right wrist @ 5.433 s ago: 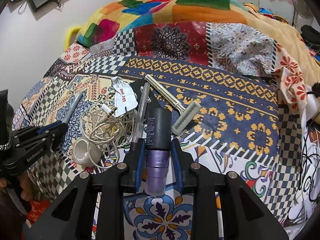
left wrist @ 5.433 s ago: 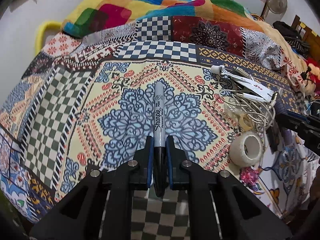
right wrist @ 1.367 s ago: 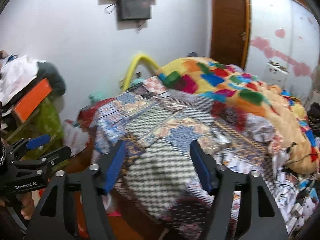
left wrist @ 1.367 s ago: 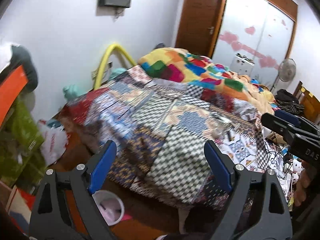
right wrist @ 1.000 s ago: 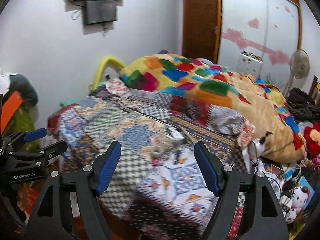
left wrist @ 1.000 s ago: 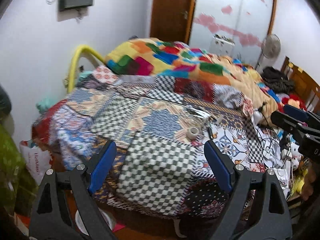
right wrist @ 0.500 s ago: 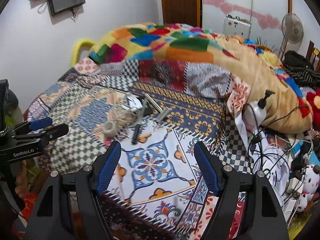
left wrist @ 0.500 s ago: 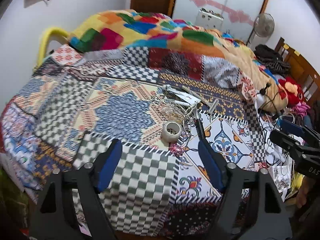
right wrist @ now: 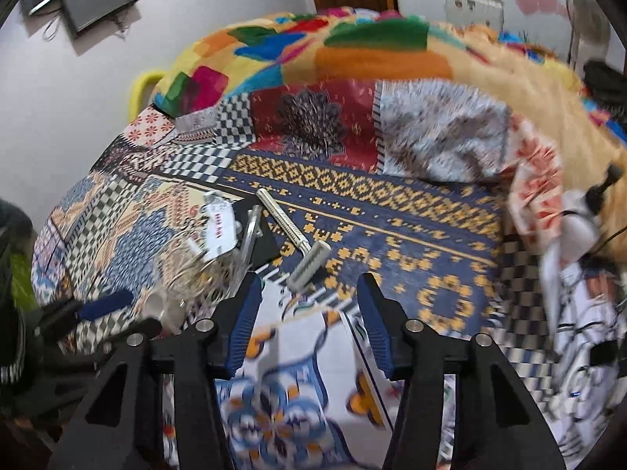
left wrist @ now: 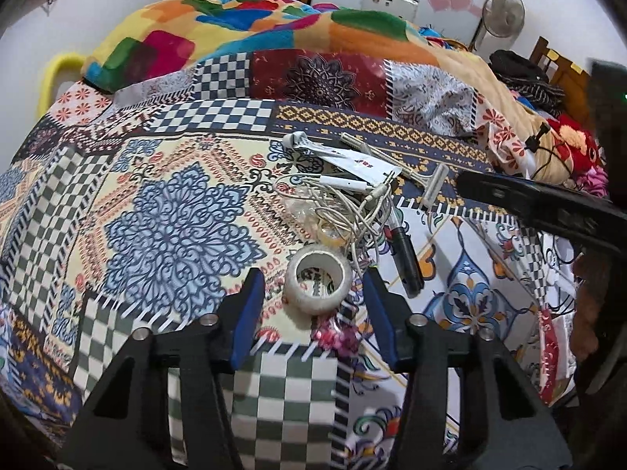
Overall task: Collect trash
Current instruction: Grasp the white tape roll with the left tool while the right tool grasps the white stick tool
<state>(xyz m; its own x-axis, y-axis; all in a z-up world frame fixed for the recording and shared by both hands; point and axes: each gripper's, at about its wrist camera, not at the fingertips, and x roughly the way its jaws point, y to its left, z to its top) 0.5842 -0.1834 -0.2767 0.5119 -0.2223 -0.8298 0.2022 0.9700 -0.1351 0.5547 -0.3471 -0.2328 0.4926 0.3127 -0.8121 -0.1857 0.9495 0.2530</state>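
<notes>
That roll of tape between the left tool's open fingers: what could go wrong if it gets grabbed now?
1. The white cable tangle lies right against the tape roll, so lifting the roll might drag the cable and the small clear tape ring along.
2. The roll stands on soft quilt; the open left tool could push it over rather than grip it.
3. The right tool, also open, hovers near the razor; the two tools may crowd each other.

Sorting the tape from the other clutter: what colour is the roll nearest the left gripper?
The tape roll is whitish and translucent; the left wrist view shows it best.
</notes>
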